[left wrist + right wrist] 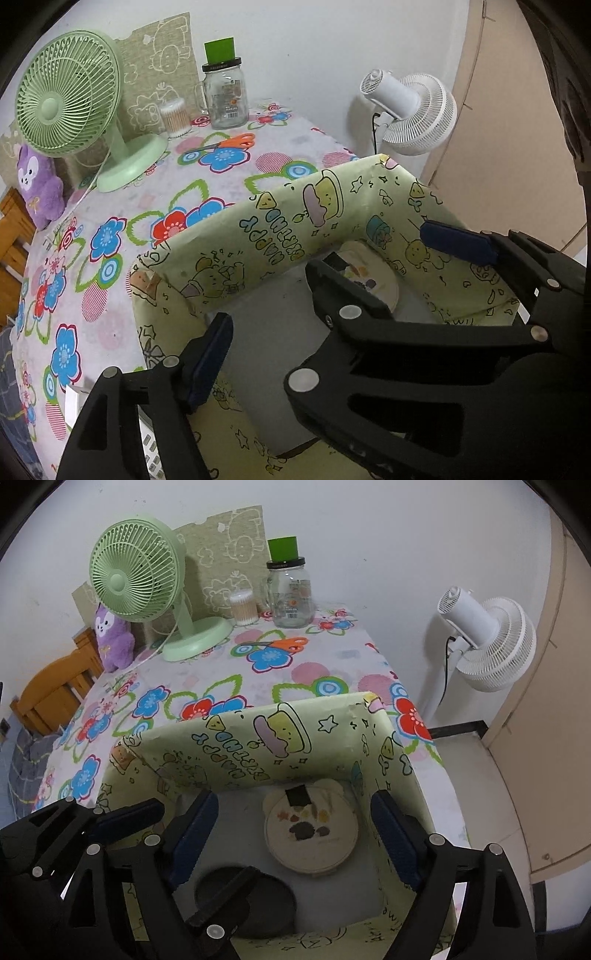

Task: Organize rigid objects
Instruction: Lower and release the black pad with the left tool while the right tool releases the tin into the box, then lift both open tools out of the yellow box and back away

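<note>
A pale green cartoon-print box [236, 749] stands open at the near end of the flowered table; it also shows in the left wrist view [258, 225]. Inside lie a cream round bear-faced case [312, 834] and a black round disc [258, 901]. My right gripper [295, 834] is open and empty, hanging over the box's inside. My left gripper [325, 302] is open and empty at the box's left side; the right gripper's body crosses its view and it shows at lower left in the right wrist view [129, 819]. Orange scissors [284, 643] lie on the table farther back.
At the back stand a green desk fan [136, 579], a glass jar with a green cup on top [290, 594], a cotton-swab tub [243, 607] and a purple plush [110, 635]. A white floor fan [487, 642] stands right of the table. A white remote [147, 435] lies left of the box.
</note>
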